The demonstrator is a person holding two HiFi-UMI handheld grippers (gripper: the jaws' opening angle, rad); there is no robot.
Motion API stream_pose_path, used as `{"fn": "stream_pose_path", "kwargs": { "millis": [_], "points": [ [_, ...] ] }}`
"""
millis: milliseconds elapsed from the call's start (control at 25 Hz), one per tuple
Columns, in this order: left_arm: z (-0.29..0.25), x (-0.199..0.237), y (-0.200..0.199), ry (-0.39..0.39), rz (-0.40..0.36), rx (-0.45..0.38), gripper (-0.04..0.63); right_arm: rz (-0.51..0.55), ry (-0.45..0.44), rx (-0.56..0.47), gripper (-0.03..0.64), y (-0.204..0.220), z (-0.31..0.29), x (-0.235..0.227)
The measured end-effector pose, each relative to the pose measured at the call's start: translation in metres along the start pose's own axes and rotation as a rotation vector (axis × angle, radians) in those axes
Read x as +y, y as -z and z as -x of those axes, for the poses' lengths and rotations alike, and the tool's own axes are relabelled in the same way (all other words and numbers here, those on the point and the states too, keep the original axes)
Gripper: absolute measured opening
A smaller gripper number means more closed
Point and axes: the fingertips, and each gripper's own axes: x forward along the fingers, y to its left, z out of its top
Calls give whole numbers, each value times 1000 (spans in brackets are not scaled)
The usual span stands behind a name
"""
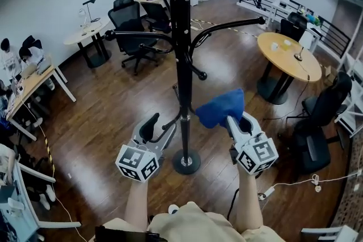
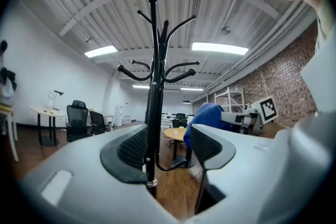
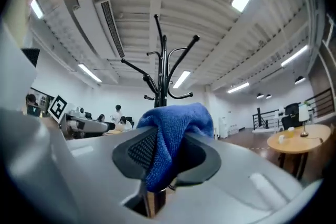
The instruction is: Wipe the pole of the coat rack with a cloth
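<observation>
Two grippers sit low in the head view. The left gripper is just left of the coat rack's pole, a thin glossy black tube on a round base. The right gripper is on the other side with a blue cloth bunched at its tip, near the pole, though I can't tell if it's touching. The floor is shiny dark wood planks, with a round light-wood table off to the right and black office chairs behind. In the left gripper view the jaws are wide apart with ribbed black pads, and the pole runs up between them, close to the left-hand pad. Up top there's a corrugated white ceiling, with a brick wall on the right. In the right gripper view the jaws are clamped on the cloth, a fuzzy fold bulging over the top, with the rack's curved hooks poking up behind.
</observation>
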Motion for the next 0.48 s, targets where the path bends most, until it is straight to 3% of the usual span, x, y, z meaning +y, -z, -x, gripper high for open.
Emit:
{"fn": "stream_pose_path", "kwargs": {
  "millis": [120,240,480],
  "points": [
    [12,12,-4,-144,-97,-31,235,115,68,-16,83,10,1,20],
    [28,27,-10,-250,-94,-75,236,139,79,-27,83,14,0,36],
    [46,37,-6,-301,-82,-81,239,122,28,-13,83,19,-14,59]
  ]
}}
